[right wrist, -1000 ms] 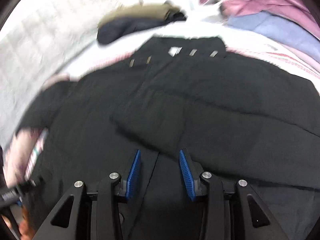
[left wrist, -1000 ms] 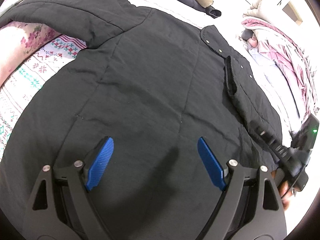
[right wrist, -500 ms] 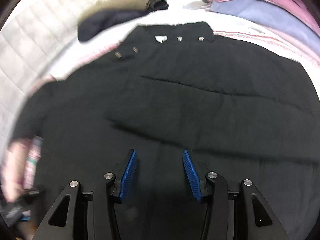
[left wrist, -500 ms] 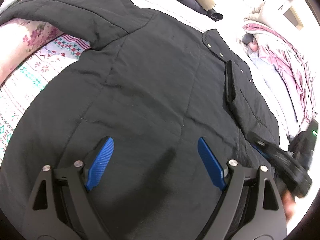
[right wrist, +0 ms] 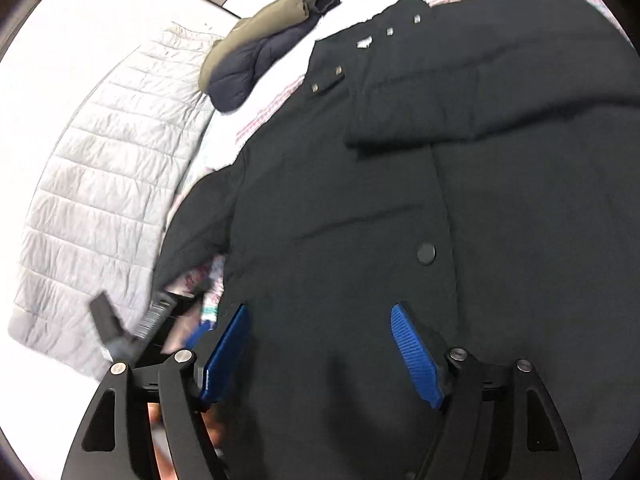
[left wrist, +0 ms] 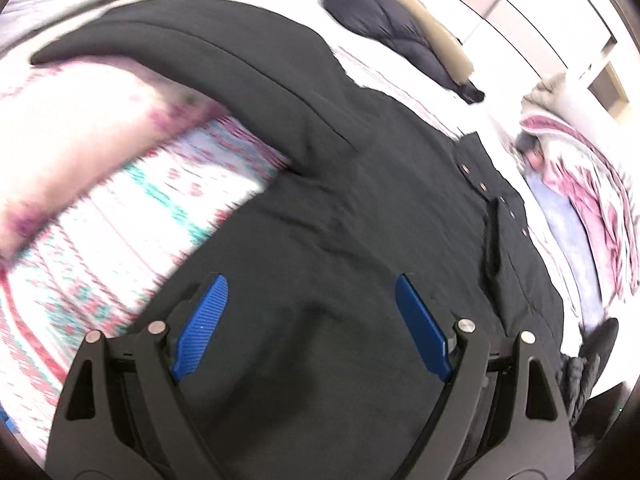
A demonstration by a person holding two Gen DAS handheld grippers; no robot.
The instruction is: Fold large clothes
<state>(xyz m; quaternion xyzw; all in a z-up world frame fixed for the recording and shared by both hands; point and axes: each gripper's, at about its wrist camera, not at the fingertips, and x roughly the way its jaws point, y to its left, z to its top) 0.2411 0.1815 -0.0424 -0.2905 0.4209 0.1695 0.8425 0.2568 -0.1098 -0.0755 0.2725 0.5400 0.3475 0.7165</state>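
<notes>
Coat: a large black padded coat lies spread flat on the bed, front side up, filling most of both views.
Coat sleeves: in the right wrist view one sleeve lies folded across the chest; the other sleeve hangs out to the left, its cuff near the left gripper.
Coat fastenings: a row of small metal snaps sits at the far collar, and one round black button shows on the front placket.
Left gripper: the black left gripper with blue ribbed pads hovers over the near part of the coat, its jaws spread wide with nothing between them.
Right gripper: the black right gripper with blue pads hovers over the near hem area, jaws spread wide and empty, just near of the black button.
Bedding: a white bedsheet with pink and green pattern bands shows at the left under the coat.
Other clothes: a navy puffer jacket with a tan fur trim lies at the far side; a pale grey quilted jacket lies left of the coat; a heap of pink, white and blue fabric lies at the right.
Sharpness: the left wrist view is blurred at its left edge.
</notes>
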